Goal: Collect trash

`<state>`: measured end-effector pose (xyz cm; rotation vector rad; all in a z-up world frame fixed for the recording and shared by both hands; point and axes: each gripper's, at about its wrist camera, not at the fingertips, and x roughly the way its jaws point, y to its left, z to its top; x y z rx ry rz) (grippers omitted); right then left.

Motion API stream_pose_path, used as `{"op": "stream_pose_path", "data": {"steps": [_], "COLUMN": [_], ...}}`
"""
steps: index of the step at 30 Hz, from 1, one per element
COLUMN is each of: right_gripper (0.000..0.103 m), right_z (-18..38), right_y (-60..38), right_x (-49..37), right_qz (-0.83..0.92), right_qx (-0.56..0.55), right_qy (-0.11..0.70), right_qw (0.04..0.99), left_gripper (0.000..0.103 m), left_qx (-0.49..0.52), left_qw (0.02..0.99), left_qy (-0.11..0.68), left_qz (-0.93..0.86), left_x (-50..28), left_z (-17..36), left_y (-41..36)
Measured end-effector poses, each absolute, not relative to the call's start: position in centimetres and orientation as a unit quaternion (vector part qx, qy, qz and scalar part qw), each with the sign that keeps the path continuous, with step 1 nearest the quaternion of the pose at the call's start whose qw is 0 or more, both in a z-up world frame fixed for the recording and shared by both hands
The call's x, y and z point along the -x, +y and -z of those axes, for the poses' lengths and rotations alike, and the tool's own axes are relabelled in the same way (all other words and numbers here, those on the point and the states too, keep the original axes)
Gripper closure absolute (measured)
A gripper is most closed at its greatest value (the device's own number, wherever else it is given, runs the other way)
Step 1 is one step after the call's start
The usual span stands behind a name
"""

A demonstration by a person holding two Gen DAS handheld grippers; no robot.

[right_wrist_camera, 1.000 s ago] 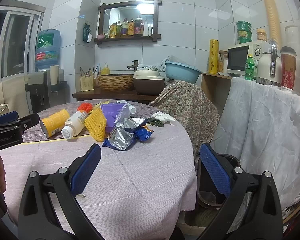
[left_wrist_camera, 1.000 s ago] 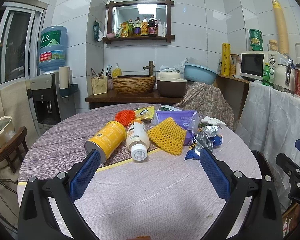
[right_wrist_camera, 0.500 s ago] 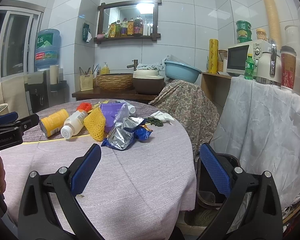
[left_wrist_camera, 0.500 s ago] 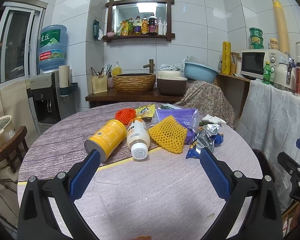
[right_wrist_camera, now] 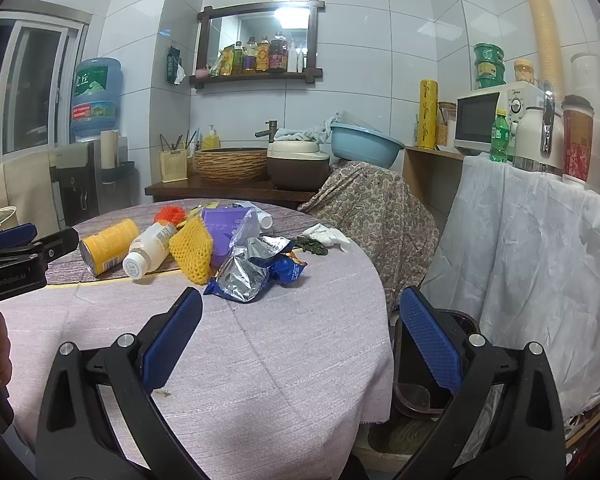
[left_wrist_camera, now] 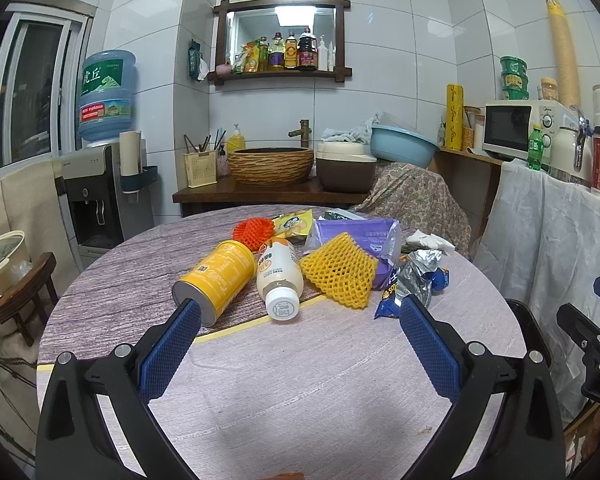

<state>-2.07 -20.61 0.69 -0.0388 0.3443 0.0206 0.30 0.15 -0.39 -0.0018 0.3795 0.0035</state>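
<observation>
Over the last second almost nothing had changed; both hand-held grippers, left (left_wrist_camera: 296, 340) and right (right_wrist_camera: 300, 334), stayed wide open and empty, short of the trash; the crumpled silver-and-blue foil snack wrapper (right_wrist_camera: 256, 270) and the yellow foam net sleeve (left_wrist_camera: 340, 274) lay uncollected on the round cloth-covered desk (right_wrist_camera: 292, 344).

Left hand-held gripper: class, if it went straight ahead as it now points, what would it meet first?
Probably the white bottle, lying cap-first toward the open left hand-held gripper, with the yellow can just left of that line. Depth is uncertain.

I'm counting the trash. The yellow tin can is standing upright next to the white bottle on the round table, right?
Not quite. The yellow tin can lies on its side, as the left wrist view shows. It is next to the white bottle on the round table.
</observation>
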Motion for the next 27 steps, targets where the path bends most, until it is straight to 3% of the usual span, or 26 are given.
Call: {"op": "stream_pose_path", "data": {"steps": [27], "right_gripper": [0.005], "right_z": [-0.36], "right_y": [-20.13], "right_x": [1.59], "right_qz": [-0.013], "right_qx": [0.024], "right_qy": [0.182], "right_qw": [0.983], "left_gripper": [0.005], "left_qx": [0.000], "left_qw": [0.980], "left_qy": [0.201], "left_qz": [-0.002], "left_x": [-0.80], "left_z": [0.87], "left_y": [0.56]}}
